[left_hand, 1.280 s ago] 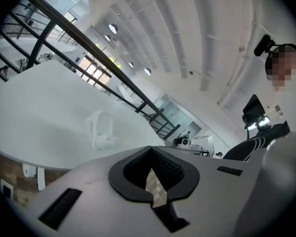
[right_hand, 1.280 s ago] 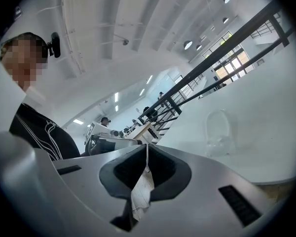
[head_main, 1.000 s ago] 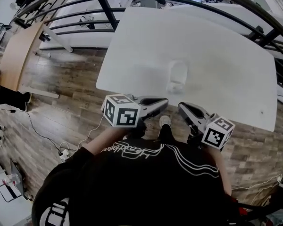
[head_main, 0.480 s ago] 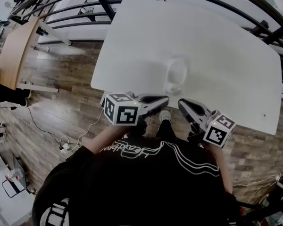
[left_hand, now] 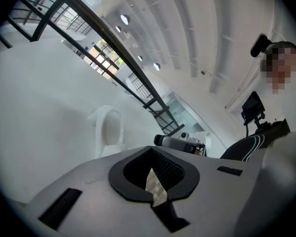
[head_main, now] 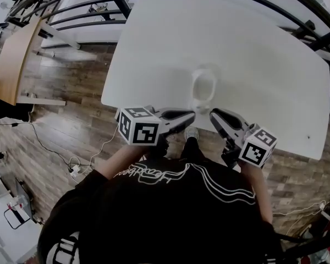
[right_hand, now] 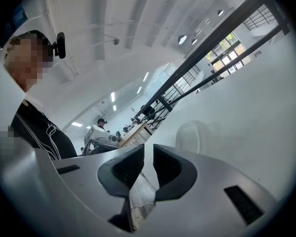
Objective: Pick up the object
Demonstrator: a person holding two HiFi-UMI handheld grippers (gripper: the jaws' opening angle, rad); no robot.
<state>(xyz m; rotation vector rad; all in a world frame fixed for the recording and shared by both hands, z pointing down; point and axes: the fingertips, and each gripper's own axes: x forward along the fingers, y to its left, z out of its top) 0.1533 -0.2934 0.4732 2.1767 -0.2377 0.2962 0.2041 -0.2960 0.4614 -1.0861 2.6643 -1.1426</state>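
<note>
White object (head_main: pixel 203 86) not gripped. Left gripper (head_main: pixel 191 115) and right gripper (head_main: pixel 213 116) both pressed together on nothing, side by side at near edge of white table (head_main: pixel 258 48). Lies on that table just beyond both tips, untouched.

No readable text — shirt script (head_main: pixel 154 173) indistinct

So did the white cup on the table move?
No. The white cup sits just inside the white table's near edge, the same as before; only the camera view shifted.
</note>
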